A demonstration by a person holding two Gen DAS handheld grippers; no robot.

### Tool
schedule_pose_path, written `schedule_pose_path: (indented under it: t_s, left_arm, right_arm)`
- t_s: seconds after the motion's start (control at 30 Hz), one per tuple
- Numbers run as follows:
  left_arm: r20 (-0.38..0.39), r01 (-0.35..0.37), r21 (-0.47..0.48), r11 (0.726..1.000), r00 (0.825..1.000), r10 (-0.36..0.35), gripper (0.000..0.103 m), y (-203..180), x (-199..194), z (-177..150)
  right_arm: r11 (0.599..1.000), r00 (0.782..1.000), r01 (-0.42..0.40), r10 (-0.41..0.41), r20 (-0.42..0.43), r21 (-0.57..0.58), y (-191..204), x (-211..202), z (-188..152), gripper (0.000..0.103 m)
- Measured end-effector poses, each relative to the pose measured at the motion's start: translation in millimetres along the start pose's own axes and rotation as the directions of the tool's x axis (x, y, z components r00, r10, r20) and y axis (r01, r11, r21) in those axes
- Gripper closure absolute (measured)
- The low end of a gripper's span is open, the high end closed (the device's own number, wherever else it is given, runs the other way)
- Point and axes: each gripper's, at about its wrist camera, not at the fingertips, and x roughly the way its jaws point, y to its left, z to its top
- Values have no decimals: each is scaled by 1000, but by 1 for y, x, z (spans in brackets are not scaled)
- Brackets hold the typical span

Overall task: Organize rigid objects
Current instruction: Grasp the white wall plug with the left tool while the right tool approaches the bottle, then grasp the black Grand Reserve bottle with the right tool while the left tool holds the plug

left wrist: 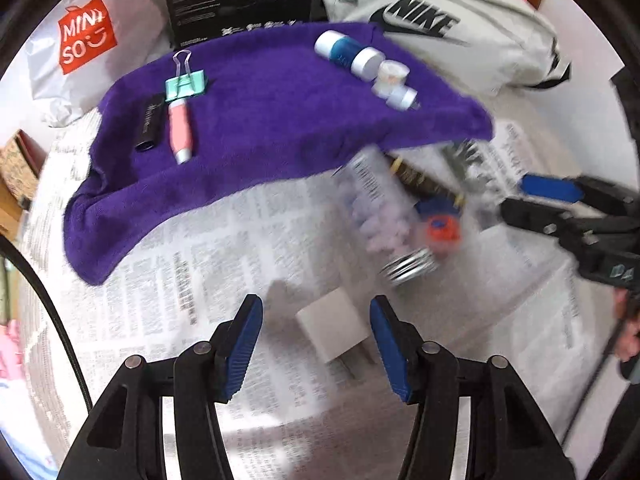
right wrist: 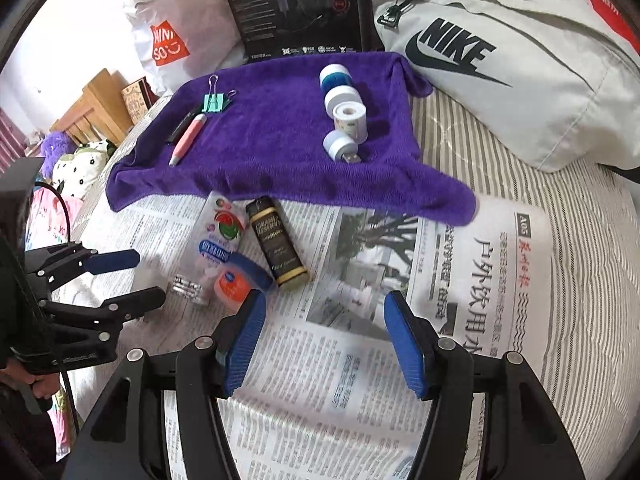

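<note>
Newspaper covers a striped bed, and a purple towel lies across its far edge. On the towel's left edge sit a green binder clip, a black tube and a pink pen, side by side and close together. Toward the towel's right edge, four items run in a tight row from back to front: a blue-and-white container, a white round jar, a roll of tape and a small white USB light, its plug facing the near edge.

Just off the towel's near edge, on the newspaper, lie a clear bottle with a silver cap, a black and gold box and a small orange tin, touching or nearly so. A small white block rests on the paper in the left wrist view.

The left gripper hovers over the white block with its fingers spread wide on either side, gripping nothing. The right gripper has its fingers spread too, empty above the newspaper, its left fingertip just beside the orange tin. A Nike bag, a Miniso bag and a black carton stand behind the towel.
</note>
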Motion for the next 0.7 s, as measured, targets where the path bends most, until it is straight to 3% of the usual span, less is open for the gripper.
schedule_pose_path:
  t_s: [0.43,0.5,0.53,0.7]
  left_arm:
    - [12,-12,-2,1000,1000,12,49,21,-5,-12]
    - [17,-16,27,999,1000,15,58,15,-3,-11]
    - [12,-18,41,999,1000,18,68,12,-1,-12]
    - [33,-25,85,996,999,23,75,4,1,-12]
  right_arm:
    - [1000,1000,-18,18,-16,-10,7,9,-5,42]
    - [1000,1000,-18,18,-9,-9,6,11,-4,42]
    - [1000,1000,-17,17,-5,-8,6,12,-3,42]
    - [999,1000,-12,12,13,-39,7,22,9,42]
